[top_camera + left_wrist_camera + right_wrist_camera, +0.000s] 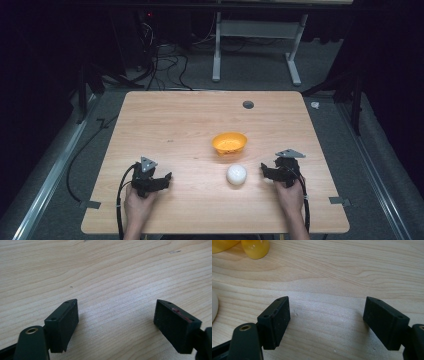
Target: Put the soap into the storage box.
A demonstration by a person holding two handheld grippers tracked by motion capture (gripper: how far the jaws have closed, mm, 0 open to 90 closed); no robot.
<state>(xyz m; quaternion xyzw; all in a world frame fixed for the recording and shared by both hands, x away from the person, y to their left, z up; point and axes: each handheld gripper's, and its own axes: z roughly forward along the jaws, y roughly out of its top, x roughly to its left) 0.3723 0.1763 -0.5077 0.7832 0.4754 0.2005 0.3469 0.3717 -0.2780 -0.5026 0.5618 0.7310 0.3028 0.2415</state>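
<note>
On the counter, a white ball lies just before an orange bowl; left tongs and right tongs gape wide, holding nothing.

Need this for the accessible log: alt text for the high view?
A person's hands rest two open tools on a wooden table, the left tool at the near left and the right tool at the near right. A white ball lies just left of the right tool, apart from it, with an orange bowl right behind the ball.
</note>
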